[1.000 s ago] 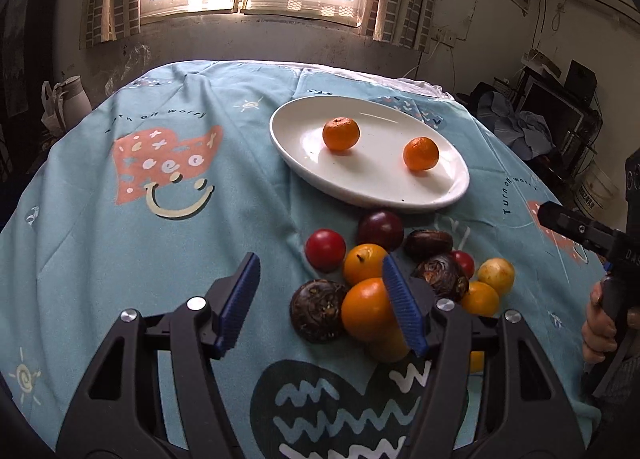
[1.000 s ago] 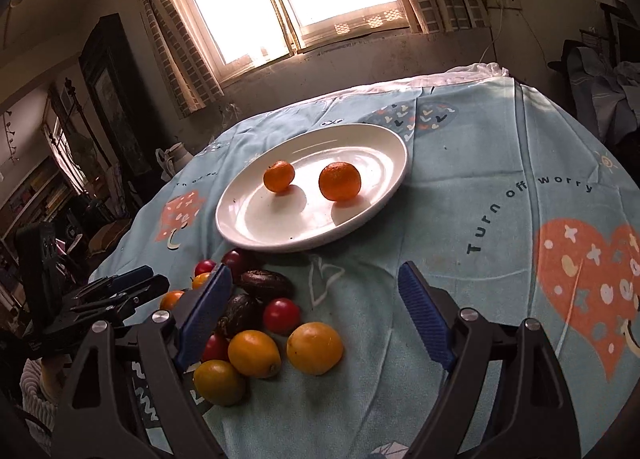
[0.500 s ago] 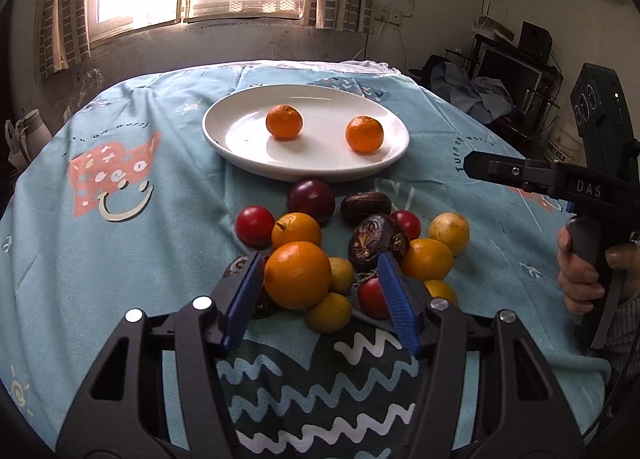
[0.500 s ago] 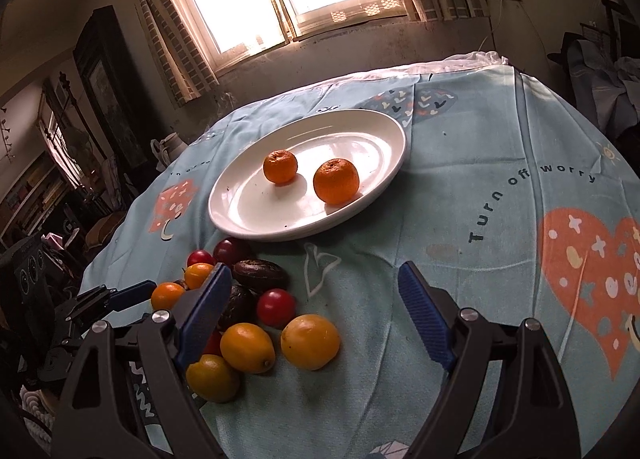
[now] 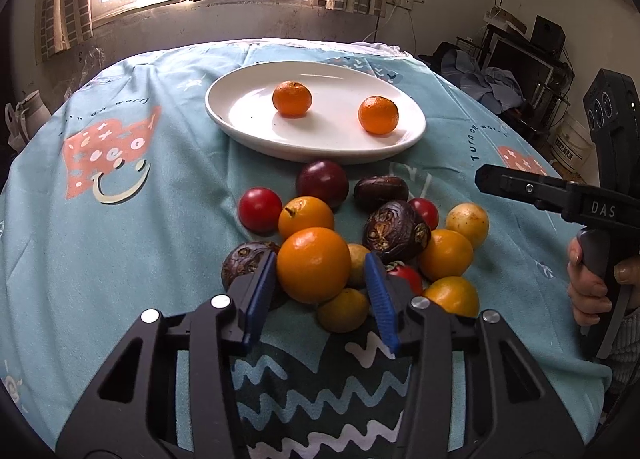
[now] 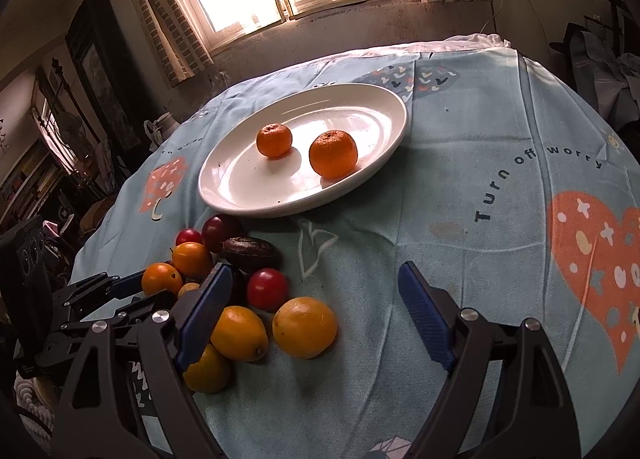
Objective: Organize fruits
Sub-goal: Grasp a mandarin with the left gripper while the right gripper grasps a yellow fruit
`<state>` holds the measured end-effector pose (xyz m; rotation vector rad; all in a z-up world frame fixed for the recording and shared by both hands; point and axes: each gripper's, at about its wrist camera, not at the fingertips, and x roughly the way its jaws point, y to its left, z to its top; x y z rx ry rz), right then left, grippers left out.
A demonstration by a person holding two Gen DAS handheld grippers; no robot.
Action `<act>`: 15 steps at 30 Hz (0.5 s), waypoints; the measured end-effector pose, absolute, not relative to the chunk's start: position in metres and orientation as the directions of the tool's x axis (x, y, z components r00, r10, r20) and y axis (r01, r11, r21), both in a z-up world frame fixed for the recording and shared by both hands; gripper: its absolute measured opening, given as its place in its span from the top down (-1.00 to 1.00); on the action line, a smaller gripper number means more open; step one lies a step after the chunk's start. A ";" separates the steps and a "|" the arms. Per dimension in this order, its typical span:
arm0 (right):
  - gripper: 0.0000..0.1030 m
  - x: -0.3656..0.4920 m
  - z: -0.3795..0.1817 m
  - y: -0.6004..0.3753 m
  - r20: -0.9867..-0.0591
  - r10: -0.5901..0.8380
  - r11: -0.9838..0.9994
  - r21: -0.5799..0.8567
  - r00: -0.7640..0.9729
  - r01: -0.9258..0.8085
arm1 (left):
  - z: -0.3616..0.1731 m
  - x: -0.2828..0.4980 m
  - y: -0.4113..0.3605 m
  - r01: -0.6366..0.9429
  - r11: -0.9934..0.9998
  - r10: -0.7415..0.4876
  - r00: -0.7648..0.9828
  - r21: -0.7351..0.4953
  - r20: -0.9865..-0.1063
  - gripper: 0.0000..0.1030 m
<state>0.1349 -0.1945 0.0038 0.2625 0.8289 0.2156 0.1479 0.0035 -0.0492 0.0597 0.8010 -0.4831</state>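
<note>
Two small oranges (image 5: 292, 98) (image 5: 378, 115) lie apart on the white oval plate (image 5: 240, 127) at the far side of the blue patterned tablecloth (image 5: 120, 219). Just near of the plate sits a loose heap of fruit: red and dark purple ones, wrinkled brown ones, yellow and orange ones. The left gripper (image 5: 320, 279) has its blue pads on either side of a large orange (image 5: 313, 264) at the near edge of the heap; whether the pads actually press the skin is hard to tell from this angle. The right gripper (image 6: 316, 311) hovers at the right of the heap with its jaws wide apart, a yellow-orange fruit (image 6: 305, 327) lying between them, untouched.
</note>
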 end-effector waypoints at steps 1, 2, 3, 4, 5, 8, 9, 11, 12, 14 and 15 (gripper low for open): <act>-0.66 0.135 0.003 -0.195 -0.698 0.292 0.945 0.314 0.654 -0.086 | -0.049 0.149 0.003 0.431 0.893 -0.387 0.598 -0.125 -0.702 0.26; -0.66 0.135 0.002 -0.195 -0.700 0.295 0.944 0.317 0.650 -0.087 | -0.049 0.149 0.005 0.432 0.891 -0.397 0.594 -0.139 -0.699 0.25; -0.63 0.135 0.002 -0.196 -0.702 0.300 0.943 0.322 0.646 -0.089 | -0.049 0.149 0.007 0.432 0.889 -0.407 0.592 -0.153 -0.696 0.26; -0.60 0.135 0.001 -0.196 -0.703 0.310 0.940 0.329 0.641 -0.094 | -0.047 0.148 0.009 0.430 0.889 -0.413 0.598 -0.159 -0.687 0.26; -0.51 0.134 0.000 -0.195 -0.705 0.321 0.937 0.335 0.632 -0.102 | -0.044 0.146 0.011 0.428 0.890 -0.415 0.610 -0.161 -0.675 0.26; -0.30 0.133 -0.007 -0.192 -0.727 0.336 0.934 0.338 0.599 -0.114 | -0.040 0.146 0.018 0.415 0.892 -0.422 0.625 -0.178 -0.657 0.26; -0.20 0.133 -0.010 -0.191 -0.736 0.343 0.933 0.341 0.583 -0.118 | -0.039 0.146 0.021 0.406 0.895 -0.420 0.628 -0.184 -0.655 0.26; -0.12 0.135 -0.015 -0.188 -0.753 0.352 0.930 0.346 0.556 -0.122 | -0.039 0.148 0.025 0.396 0.896 -0.425 0.627 -0.202 -0.652 0.26; -0.09 0.135 -0.017 -0.187 -0.758 0.350 0.932 0.342 0.550 -0.122 | -0.040 0.149 0.026 0.394 0.896 -0.426 0.626 -0.207 -0.653 0.26; -0.01 0.135 -0.019 -0.186 -0.763 0.349 0.933 0.337 0.544 -0.125 | -0.040 0.149 0.026 0.393 0.896 -0.424 0.626 -0.205 -0.654 0.26; 0.03 0.135 -0.020 -0.186 -0.766 0.345 0.935 0.333 0.542 -0.124 | -0.040 0.148 0.025 0.396 0.895 -0.426 0.626 -0.204 -0.654 0.26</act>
